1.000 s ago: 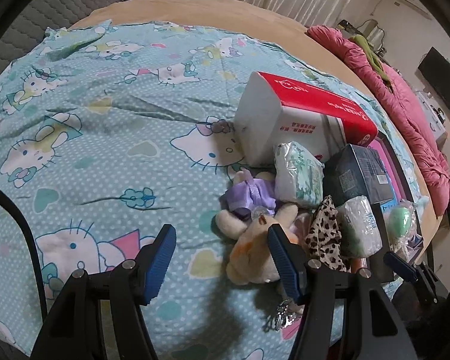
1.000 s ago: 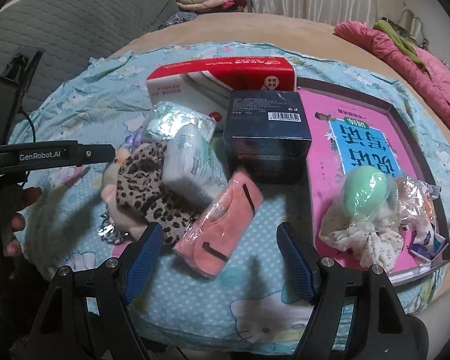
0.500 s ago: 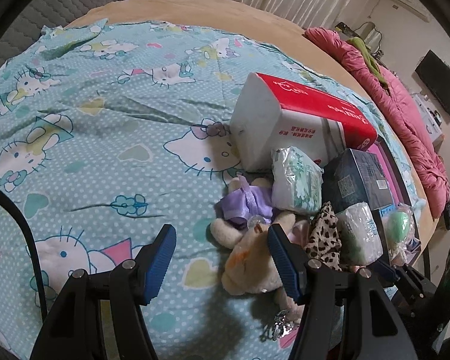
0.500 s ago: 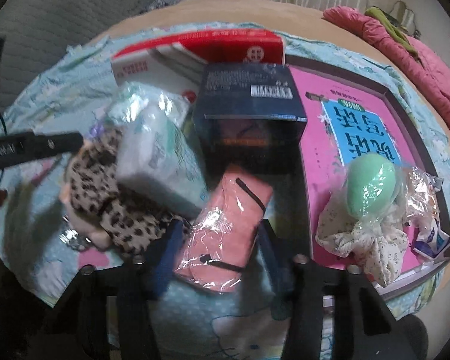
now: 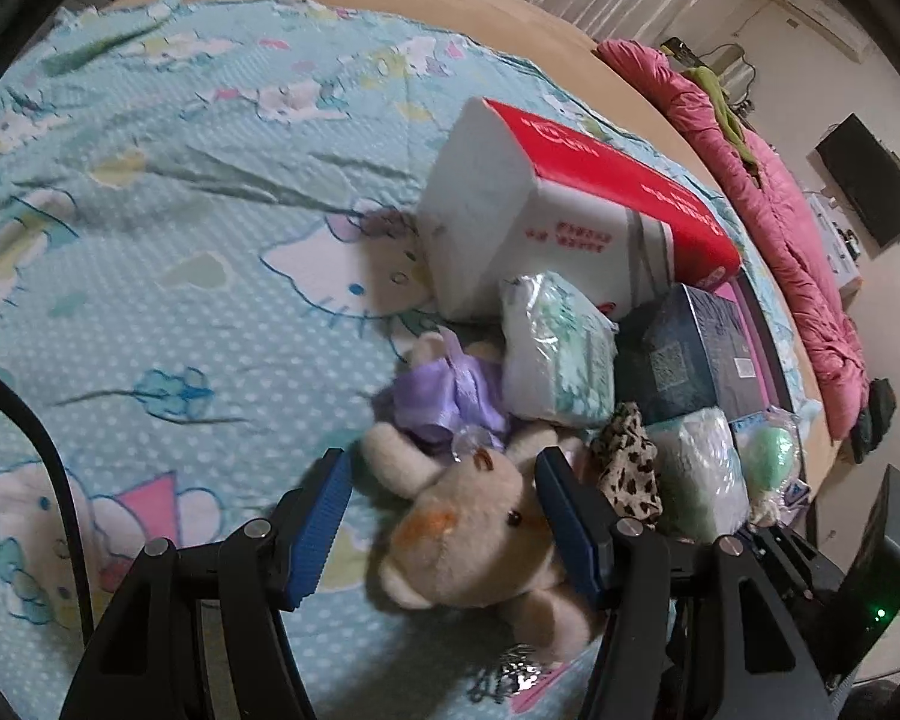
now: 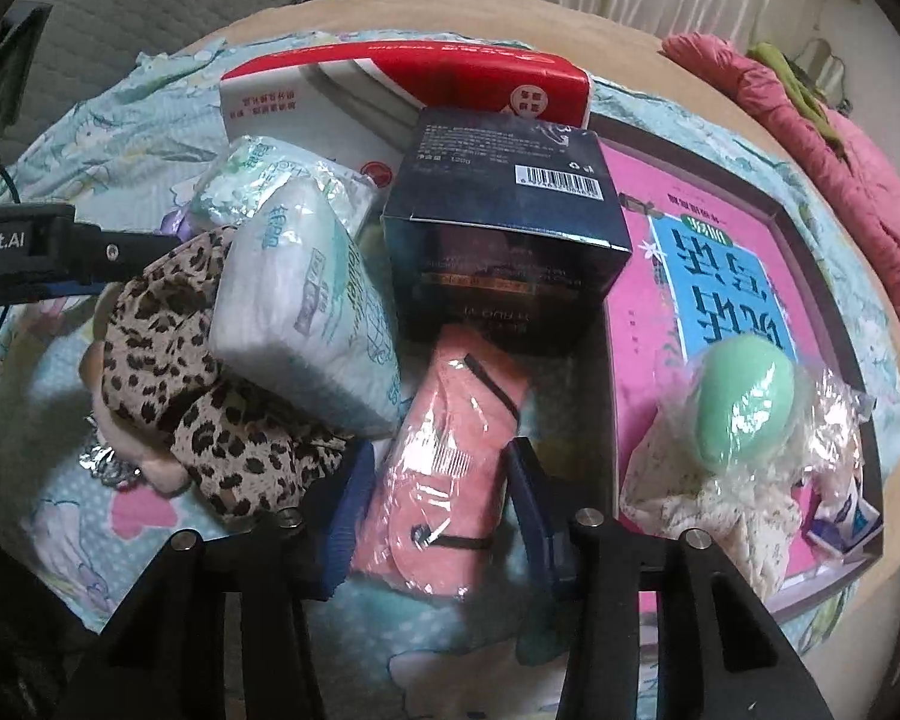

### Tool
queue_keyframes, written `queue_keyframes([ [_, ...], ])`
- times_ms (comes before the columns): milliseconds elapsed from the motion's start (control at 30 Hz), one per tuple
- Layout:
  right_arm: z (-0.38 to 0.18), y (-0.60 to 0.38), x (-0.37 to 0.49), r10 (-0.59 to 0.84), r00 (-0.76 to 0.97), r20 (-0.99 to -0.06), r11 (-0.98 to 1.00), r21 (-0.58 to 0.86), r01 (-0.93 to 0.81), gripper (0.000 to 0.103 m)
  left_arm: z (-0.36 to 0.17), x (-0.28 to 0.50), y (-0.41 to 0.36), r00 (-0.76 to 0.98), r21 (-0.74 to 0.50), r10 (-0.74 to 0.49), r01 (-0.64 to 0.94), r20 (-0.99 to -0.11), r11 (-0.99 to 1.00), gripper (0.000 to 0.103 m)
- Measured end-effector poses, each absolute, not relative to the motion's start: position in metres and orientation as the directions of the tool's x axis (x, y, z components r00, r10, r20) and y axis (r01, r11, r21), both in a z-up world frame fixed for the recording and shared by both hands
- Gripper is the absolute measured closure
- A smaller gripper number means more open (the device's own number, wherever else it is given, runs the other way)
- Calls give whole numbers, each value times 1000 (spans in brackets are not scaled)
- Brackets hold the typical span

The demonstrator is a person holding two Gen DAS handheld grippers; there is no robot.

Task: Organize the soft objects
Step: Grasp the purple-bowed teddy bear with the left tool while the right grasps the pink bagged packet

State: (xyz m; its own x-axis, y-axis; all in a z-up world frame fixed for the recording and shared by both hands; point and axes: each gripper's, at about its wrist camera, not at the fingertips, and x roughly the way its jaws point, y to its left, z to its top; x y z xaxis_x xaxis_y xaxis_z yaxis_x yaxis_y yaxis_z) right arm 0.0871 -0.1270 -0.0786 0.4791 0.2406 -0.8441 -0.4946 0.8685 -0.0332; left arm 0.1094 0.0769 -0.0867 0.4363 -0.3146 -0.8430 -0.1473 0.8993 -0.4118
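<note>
A beige teddy bear (image 5: 480, 534) in a purple dress lies on the Hello Kitty sheet (image 5: 150, 276). My left gripper (image 5: 441, 504) is open, its blue fingers on either side of the bear's head. A pink wrapped pouch (image 6: 444, 468) lies in front of a dark box (image 6: 504, 240). My right gripper (image 6: 435, 498) has closed in around the pouch, its fingers at both sides of it. A leopard-print cloth (image 6: 174, 372) and a white tissue pack (image 6: 306, 324) lie left of the pouch. A green sponge ball (image 6: 744, 402) in plastic rests on floral cloth.
A red and white tissue box (image 5: 558, 228) stands behind the pile, beside a second wrapped pack (image 5: 558, 354). A pink book (image 6: 714, 276) lies in a dark tray at right. A pink quilt (image 5: 798, 252) runs along the bed's far edge.
My left gripper has moved forward over the bear, now straddling its head. My right gripper has advanced onto the pink pouch and narrowed around it.
</note>
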Motion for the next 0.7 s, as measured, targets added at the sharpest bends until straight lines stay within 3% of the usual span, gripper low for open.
queue_keyframes([
  [200,-71,-143,93,306,474,-826,867,37,-497,77,-90,112,76,436,-447,-352,-135,-828,884,54],
  [367,-60,-155,91,375,469,-800,862,115,-493,79,-79,107,77,472,-447,-343,-125,-812,886,60],
  [700,-37,-177,79,438,509,-741,861,181,-476,79,-43,78,92,542,-376,-248,-139,-803,916,61],
])
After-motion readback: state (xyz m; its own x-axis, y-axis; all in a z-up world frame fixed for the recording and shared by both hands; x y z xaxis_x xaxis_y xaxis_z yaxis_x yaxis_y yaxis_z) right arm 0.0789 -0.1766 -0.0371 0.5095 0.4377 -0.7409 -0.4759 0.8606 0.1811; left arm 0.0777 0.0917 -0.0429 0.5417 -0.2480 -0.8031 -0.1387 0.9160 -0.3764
